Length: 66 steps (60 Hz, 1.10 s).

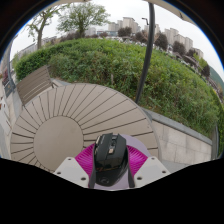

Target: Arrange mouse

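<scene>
- One black mouse is sitting between the two fingers of the gripper, at the six o'clock position of the view, its nose pointing away toward twelve o'clock.
- Both pink pads are pressing against the mouse's flanks, one at its nine o'clock side and one at its three o'clock side, so the fingers are clamping the mouse with no gap showing on either side.
- A scroll wheel is showing as a small pale mark near the front of the mouse's top.
- The mouse is appearing in front of a round wooden table; whether it is touching that surface I cannot tell.
- The table's slats are fanning outward from a plain round centre disc, which is lying at about nine o'clock from the mouse.
- A wooden bench is standing beyond the table, at roughly ten o'clock from the mouse.
- A wide green hedge is spreading behind the table from eleven o'clock round to two o'clock.
- A slim dark tree trunk is rising out of the hedge at about one o'clock.
- Pale paving is running beside the table at three o'clock.
- Distant buildings and trees are lining the skyline at twelve o'clock.
</scene>
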### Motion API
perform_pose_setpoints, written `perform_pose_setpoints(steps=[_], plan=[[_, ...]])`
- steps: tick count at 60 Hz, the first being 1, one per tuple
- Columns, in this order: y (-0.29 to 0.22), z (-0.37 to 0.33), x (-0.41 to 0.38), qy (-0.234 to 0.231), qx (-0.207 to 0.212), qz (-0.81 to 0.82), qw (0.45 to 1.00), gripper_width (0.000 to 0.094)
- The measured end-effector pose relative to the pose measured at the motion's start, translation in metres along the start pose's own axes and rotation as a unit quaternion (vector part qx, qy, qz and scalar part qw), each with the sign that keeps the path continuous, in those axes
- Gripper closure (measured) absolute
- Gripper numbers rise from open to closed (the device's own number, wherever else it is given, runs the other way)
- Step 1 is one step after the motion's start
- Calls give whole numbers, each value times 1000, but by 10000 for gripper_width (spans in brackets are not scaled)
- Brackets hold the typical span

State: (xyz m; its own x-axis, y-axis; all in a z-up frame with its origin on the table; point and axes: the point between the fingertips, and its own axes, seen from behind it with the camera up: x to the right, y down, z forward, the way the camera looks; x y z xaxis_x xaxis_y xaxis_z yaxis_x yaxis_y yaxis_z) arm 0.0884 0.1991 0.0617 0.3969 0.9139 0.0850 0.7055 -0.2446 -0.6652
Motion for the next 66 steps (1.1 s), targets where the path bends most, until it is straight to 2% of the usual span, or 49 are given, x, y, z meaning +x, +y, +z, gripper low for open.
perform_pose_setpoints(steps=[5,10,11,13,14,17,20,24,31,46,56,66], plan=[[37,33,23,-2,-24,-6,1000,476],[66,57,34,-11,-42,-5,999,371],[61,56,33,-17,-29,4,999,346],[62,56,34,-23,-31,10,999,310],[64,54,35,-23,-38,11,999,274],[63,50,40,-9,-42,7,999,69],[51,35,43,-3,-27,1,1000,100],[29,-7,34,-13,-26,-7,1000,89],[19,-82,14,-25,-24,-23,999,87],[6,-214,-28,-32,23,-62,997,84],[21,-241,-53,-65,19,-50,996,83],[25,-238,-46,-47,24,-68,996,81]])
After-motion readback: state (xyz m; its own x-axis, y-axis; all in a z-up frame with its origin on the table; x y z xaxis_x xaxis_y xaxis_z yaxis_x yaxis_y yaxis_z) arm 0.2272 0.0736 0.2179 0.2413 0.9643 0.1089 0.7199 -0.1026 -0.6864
